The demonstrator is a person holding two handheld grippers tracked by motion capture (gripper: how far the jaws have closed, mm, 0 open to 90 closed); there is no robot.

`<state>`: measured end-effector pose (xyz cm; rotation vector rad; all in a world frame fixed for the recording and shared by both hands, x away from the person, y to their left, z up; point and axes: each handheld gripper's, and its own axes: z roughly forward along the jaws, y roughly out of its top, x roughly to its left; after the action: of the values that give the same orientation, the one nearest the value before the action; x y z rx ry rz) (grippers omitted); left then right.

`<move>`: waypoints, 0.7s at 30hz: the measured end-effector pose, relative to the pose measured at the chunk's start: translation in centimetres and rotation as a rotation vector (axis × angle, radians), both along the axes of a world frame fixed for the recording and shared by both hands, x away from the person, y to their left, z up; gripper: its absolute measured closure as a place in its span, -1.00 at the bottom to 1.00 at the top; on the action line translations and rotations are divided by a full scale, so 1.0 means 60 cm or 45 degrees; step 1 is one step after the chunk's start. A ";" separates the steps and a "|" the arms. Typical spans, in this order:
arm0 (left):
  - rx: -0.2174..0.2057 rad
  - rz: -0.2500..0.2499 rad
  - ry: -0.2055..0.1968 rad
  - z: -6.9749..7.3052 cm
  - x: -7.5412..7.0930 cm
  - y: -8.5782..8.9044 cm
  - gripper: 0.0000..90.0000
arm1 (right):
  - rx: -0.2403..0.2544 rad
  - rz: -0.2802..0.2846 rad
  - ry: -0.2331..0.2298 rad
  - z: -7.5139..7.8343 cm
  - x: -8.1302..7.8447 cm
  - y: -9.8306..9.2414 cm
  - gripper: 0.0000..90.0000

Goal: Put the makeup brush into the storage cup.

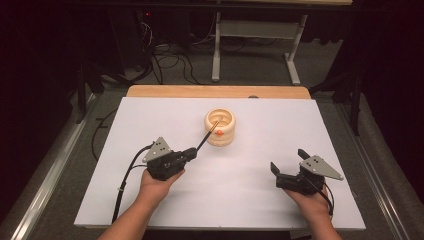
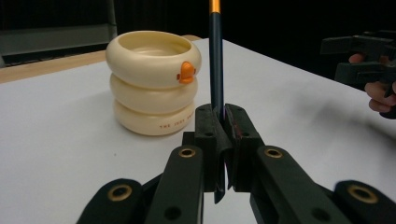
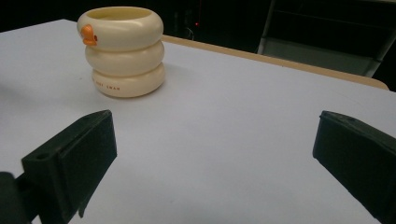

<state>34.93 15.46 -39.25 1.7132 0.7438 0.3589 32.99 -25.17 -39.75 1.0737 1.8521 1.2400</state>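
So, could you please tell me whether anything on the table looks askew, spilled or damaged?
Nothing stands out. The cream holder stands upright and intact on the white table, with no spill, and the left gripper grips the dark pencil cleanly.

Obstacle: I see one cup (image 1: 220, 127) standing near the board's (image 1: 150, 200) far edge, at its middle.
Cup mouth: the pen (image 1: 208, 135) slants over its near rim.
Near half: open board between my grippers.
Far corners: bare.

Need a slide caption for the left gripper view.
Left tool clamps a dark pen beside the cream ringed cup.
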 end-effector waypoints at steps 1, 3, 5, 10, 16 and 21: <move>-0.001 -0.008 0.000 0.000 0.001 -0.004 0.90 | 0.000 0.000 0.000 0.000 0.000 0.000 -0.98; -0.002 -0.023 -0.004 -0.001 0.003 -0.012 0.90 | -0.003 0.001 -0.005 0.000 0.000 0.000 -0.98; -0.012 -0.031 -0.008 -0.002 0.004 -0.020 0.90 | -0.003 0.003 -0.009 0.000 0.000 0.001 -0.98; -0.021 -0.051 -0.021 -0.009 0.003 -0.028 0.90 | -0.002 0.006 -0.008 0.002 0.000 0.004 -0.97; -0.034 -0.051 -0.029 -0.011 0.002 -0.027 0.90 | 0.023 0.015 -0.021 0.020 0.004 0.017 -0.97; -0.037 -0.054 -0.039 -0.012 0.002 -0.028 0.90 | 0.025 0.030 -0.055 0.041 0.009 0.033 -0.97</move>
<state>35.03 13.80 -39.94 1.6899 0.6860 0.3428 33.55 -23.17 -37.27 1.0303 1.8286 1.2880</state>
